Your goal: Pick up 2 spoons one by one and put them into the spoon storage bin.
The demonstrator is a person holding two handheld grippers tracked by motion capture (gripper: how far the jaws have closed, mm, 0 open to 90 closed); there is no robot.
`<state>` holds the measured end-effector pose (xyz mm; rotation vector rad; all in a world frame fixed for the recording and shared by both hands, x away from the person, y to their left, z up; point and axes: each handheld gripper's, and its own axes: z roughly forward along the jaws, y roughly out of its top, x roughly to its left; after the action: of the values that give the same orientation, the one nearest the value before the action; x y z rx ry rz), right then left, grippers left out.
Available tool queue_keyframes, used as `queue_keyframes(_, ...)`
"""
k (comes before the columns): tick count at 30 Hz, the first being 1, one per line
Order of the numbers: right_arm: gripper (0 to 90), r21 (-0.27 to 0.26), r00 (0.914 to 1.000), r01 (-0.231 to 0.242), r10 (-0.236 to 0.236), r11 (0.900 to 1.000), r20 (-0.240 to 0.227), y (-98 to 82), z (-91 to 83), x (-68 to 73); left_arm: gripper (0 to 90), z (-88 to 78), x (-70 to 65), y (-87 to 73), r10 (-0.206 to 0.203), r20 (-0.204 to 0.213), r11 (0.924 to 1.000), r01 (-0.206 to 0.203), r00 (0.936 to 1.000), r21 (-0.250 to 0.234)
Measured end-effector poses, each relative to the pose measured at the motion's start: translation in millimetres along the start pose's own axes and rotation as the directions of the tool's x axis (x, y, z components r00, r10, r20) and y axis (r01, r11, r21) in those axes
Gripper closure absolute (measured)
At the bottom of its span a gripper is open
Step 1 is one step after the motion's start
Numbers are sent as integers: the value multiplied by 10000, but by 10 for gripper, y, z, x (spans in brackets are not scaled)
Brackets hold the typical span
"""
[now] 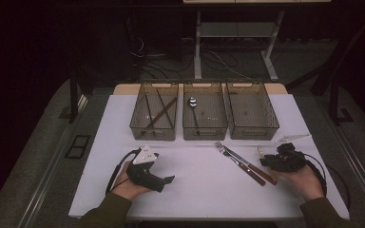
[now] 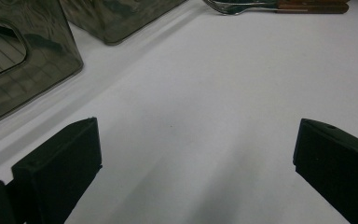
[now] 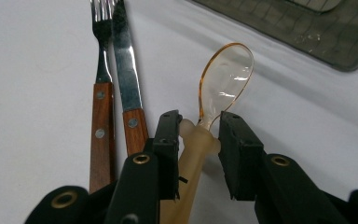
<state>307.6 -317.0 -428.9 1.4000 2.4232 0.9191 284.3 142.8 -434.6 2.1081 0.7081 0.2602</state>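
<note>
A translucent amber plastic spoon (image 3: pixel 223 79) lies on the white table, its bowl pointing away from me. My right gripper (image 3: pixel 198 135) is shut on the spoon's pale handle, with a pad against each side. In the high view this right gripper (image 1: pixel 266 159) sits at the table's right with the spoon (image 1: pixel 260 151) poking out towards the bins. Just left of it lie a wooden-handled fork (image 3: pixel 101 70) and knife (image 3: pixel 127 79), side by side. My left gripper (image 2: pixel 196 149) rests low over bare table with its jaws wide apart and nothing between them, at the front left (image 1: pixel 168 180).
Three smoky clear bins stand in a row at the back: the left bin (image 1: pixel 153 132) holds chopsticks (image 1: pixel 159 111), the middle bin (image 1: pixel 204 132) holds a metal spoon (image 1: pixel 192 102), and the right bin (image 1: pixel 254 132) looks bare. A clear plastic utensil (image 1: pixel 292 138) lies at the far right.
</note>
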Motion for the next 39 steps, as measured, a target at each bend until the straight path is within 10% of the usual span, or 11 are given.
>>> queue_keyframes(26, 698, -1553, 9953, 557, -673, 9863, -701, 482, -273, 112, 5, 9, 2, -2, -116, 102, 9999, 116, 9999, -3)
queue_keyframes(39, 698, -1776, 9904, 924, -1088, 9798, -849, 939, -78, 259, 5, 14, 9, -18, -272, 159, 9996, 274, 9995, -90)
